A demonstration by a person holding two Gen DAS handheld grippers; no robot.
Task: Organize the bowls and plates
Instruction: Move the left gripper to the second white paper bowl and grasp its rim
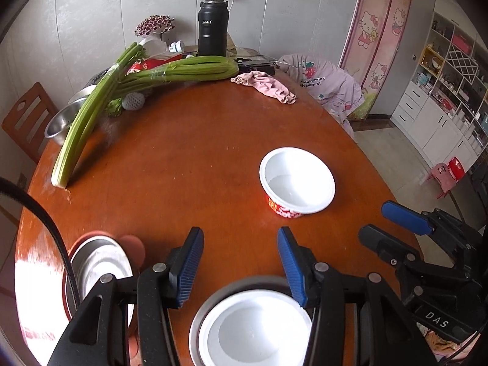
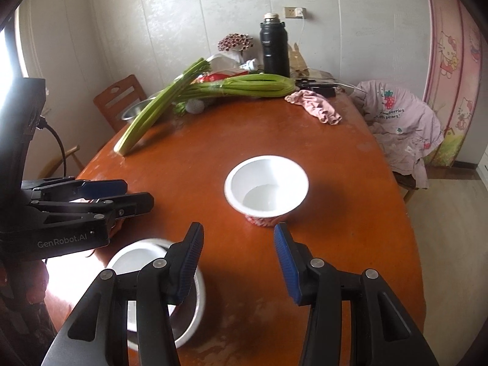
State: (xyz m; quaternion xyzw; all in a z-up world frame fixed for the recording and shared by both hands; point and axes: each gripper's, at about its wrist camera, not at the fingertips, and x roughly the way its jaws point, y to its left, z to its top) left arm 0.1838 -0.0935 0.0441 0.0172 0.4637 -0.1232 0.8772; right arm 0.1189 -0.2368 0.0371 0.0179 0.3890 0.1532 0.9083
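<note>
A white bowl with a red patterned outside point(image 1: 297, 181) point(image 2: 266, 189) stands alone on the round wooden table point(image 1: 183, 158). My left gripper point(image 1: 241, 262) is open and empty, just above a white bowl nested in a steel bowl point(image 1: 253, 329) at the near edge. That nested pair also shows in the right wrist view point(image 2: 137, 262). A steel plate on a red plate point(image 1: 100, 268) lies at the near left. My right gripper point(image 2: 238, 259) is open and empty, short of the lone white bowl, and shows in the left wrist view point(image 1: 387, 222).
Long celery stalks point(image 1: 128, 91) lie across the far left of the table over steel bowls point(image 1: 65, 119). A black thermos point(image 1: 213, 27), a pink cloth point(image 1: 268, 85) and clutter sit at the far side. Chairs stand at the left point(image 1: 26, 119) and the right point(image 2: 402, 122).
</note>
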